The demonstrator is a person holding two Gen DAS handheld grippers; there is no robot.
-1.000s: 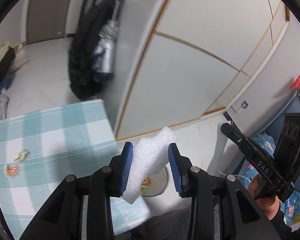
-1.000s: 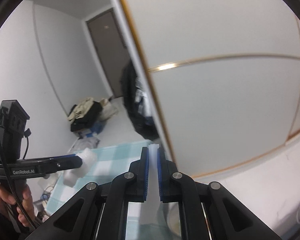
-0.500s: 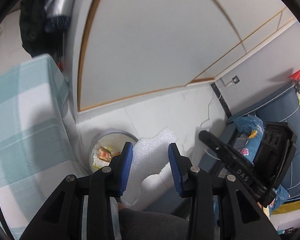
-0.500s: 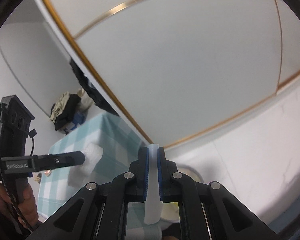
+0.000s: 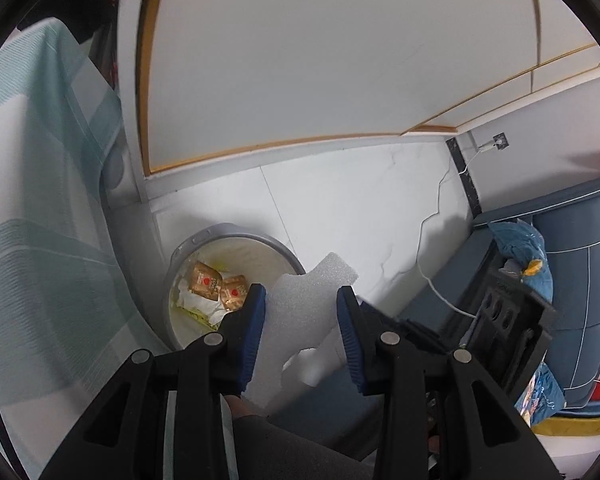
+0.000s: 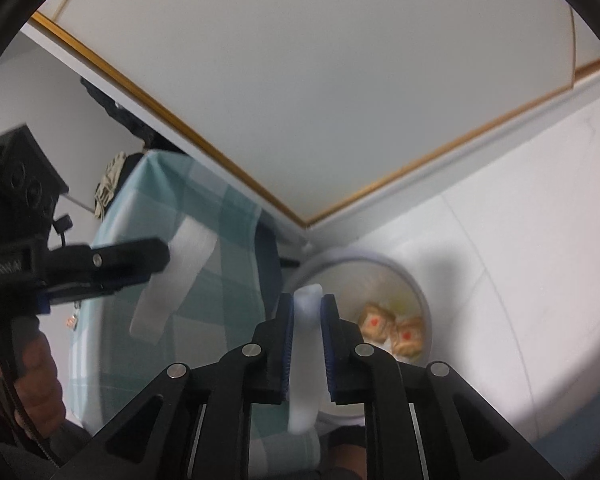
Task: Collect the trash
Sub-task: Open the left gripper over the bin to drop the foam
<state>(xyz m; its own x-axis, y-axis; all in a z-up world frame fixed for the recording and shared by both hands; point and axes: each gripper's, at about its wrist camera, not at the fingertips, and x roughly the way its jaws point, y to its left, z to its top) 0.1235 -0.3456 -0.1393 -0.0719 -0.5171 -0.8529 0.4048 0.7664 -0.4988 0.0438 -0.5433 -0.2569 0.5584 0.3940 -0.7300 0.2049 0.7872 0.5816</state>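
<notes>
The round grey bin (image 5: pixel 236 240) with gold wrappers now fills my view below. My left gripper (image 5: pixel 300 320) still clamps the jagged white foam chunk (image 5: pixel 304 312), long axis forward; my right gripper (image 6: pixel 306 328) is opening around the thin white foam strip (image 6: pixel 306 344)

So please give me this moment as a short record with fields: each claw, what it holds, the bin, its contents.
left claw: shut on chunky white foam piece
right claw: jaws opening, thin white foam strip between them
bin: round grey trash bin on the white floor, beside the checked tablecloth
bin contents: two golden wrapped packets, crumpled white paper
</notes>
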